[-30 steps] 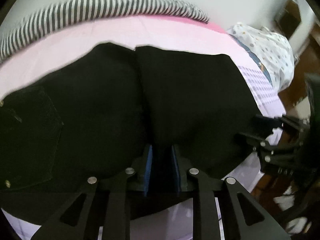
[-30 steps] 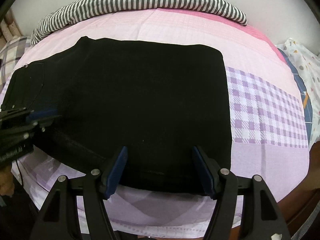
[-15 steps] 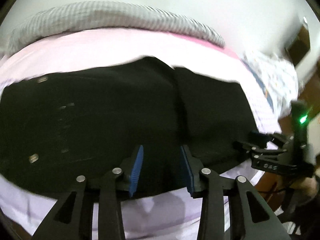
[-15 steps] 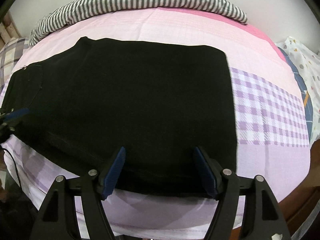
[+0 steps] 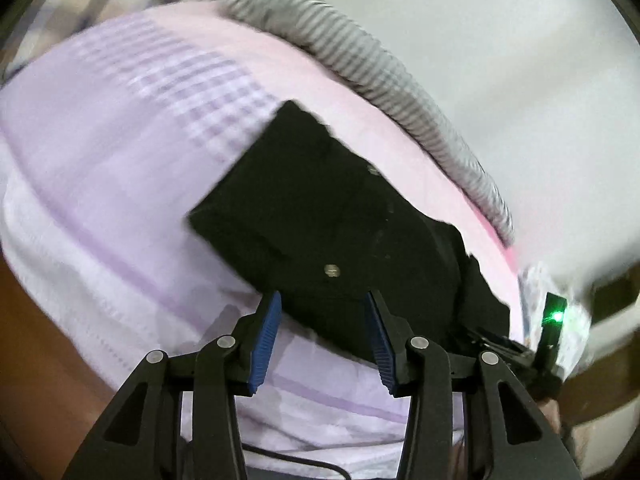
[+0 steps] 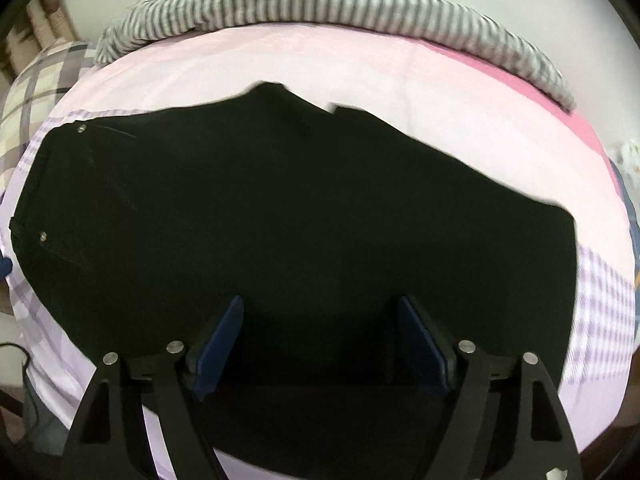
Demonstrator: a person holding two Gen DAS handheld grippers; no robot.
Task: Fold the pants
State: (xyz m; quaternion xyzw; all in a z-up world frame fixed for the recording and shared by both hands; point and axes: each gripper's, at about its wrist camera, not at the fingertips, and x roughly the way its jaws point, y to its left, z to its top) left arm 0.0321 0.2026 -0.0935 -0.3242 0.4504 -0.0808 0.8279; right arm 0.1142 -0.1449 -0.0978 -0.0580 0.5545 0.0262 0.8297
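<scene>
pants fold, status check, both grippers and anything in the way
Left gripper open, at pants edge. Right gripper open over pants. Pants flat on bed, nothing gripped. Nothing in the way.

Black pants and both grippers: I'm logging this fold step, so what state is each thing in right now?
Black pants: folded over, lying flat on the bed, not gripped.
Left gripper: open, empty, at the pants' near edge.
Right gripper: open wide, empty, over the pants.
Pink bedsheet: spread smooth under the pants.
Striped cloth: bunched along the far edge of the bed.
</scene>
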